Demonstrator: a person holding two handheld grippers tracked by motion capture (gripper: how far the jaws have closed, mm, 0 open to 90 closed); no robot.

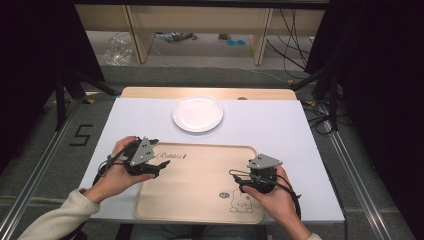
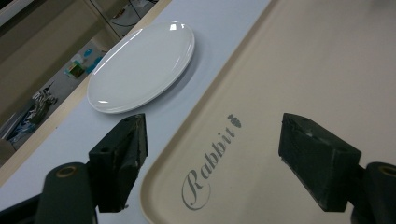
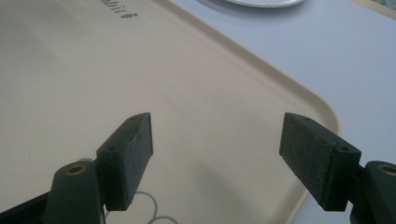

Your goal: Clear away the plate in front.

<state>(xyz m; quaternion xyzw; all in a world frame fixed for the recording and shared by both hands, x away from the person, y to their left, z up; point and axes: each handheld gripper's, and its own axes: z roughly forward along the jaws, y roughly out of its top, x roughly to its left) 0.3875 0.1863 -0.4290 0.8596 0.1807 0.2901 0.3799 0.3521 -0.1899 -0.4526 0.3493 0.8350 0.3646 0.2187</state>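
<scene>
Though unheld, tray (image 1: 200,185) beneath hand-held gripper (image 1: 161,164).

A tray (image 1: 200,185) is lying on the near middle of the table (image 1: 280,130), reaching almost to its near edge. A plate (image 1: 197,113) is sitting beyond the tray's far rim, apart from it, toward the table's far edge. The left gripper (image 1: 162,164) is hanging over the tray's far left corner, beside its printed word. The right gripper (image 1: 235,181) is hovering over the tray's near right part, just above the printed rabbit (image 1: 240,202).
</scene>
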